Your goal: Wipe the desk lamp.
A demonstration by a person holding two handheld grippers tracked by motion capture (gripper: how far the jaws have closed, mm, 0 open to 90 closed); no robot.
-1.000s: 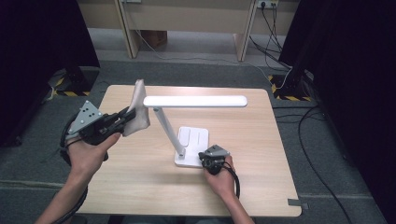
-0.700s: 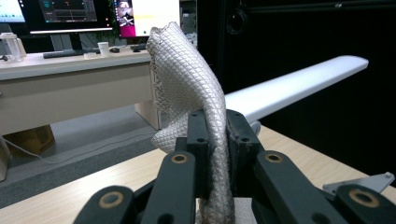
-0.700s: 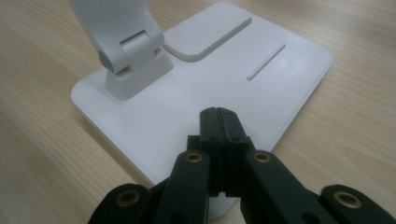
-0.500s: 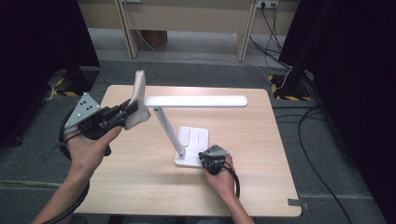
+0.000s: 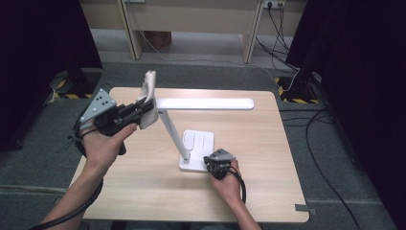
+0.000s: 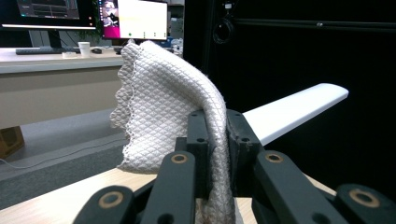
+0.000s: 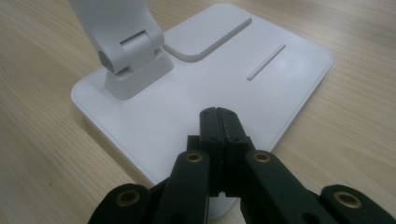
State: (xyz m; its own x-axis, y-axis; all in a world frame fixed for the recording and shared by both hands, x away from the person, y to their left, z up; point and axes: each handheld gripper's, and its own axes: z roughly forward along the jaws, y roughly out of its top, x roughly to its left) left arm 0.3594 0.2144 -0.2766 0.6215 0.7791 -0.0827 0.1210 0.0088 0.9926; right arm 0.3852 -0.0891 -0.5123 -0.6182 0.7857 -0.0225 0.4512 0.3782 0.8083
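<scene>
Cloth (image 6: 163, 112) in left gripper (image 6: 215, 140) hides the lamp head's (image 5: 206, 103) near end

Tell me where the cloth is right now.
The cloth is pinched in the left gripper, at the table's left rear in the high view, against the near end of the lamp head.

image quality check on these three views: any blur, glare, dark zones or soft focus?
High view: even light on the table, lamp head nearly blown out, room sides black. Left gripper view: white cloth sharp with its weave readable, near links of the left gripper soft, right background black. Right gripper view: right gripper crisp on the lamp base, low links soft, no hard glare.
</scene>
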